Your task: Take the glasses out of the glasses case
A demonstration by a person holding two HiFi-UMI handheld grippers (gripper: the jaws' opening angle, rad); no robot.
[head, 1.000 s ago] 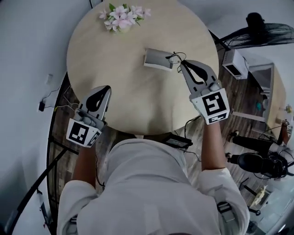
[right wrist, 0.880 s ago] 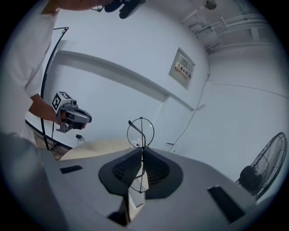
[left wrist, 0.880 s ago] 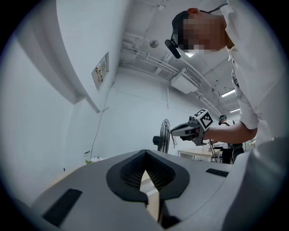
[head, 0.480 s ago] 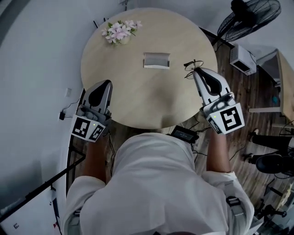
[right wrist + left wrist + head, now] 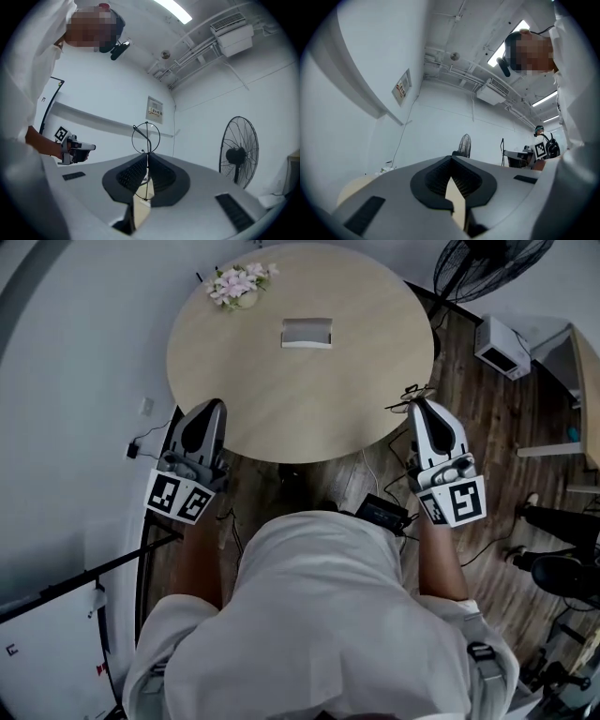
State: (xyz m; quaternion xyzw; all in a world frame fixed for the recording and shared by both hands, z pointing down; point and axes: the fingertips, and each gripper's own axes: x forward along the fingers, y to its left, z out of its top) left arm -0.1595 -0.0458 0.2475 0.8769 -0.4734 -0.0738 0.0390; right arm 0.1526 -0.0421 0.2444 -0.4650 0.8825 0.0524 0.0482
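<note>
The grey glasses case [image 5: 307, 332] lies open on the far part of the round wooden table [image 5: 281, 399]. My right gripper [image 5: 419, 401] is over the floor just off the table's right edge. It is shut on the thin wire-framed glasses [image 5: 412, 393]. In the right gripper view one round lens ring [image 5: 146, 137] stands up above the closed jaws of the right gripper [image 5: 147, 158]. My left gripper [image 5: 208, 411] hovers at the table's near left edge. Its jaws meet with nothing between them in the left gripper view [image 5: 451, 161].
A small bunch of pink flowers [image 5: 236, 282] sits at the table's far left edge. A standing fan [image 5: 487, 263] and a white box [image 5: 506, 345] are on the wooden floor to the right. Cables and a black device [image 5: 380, 514] lie beside the person's legs.
The right gripper has carried the glasses away from the case, back past the table's right edge. The case now lies alone, farther from both grippers.
</note>
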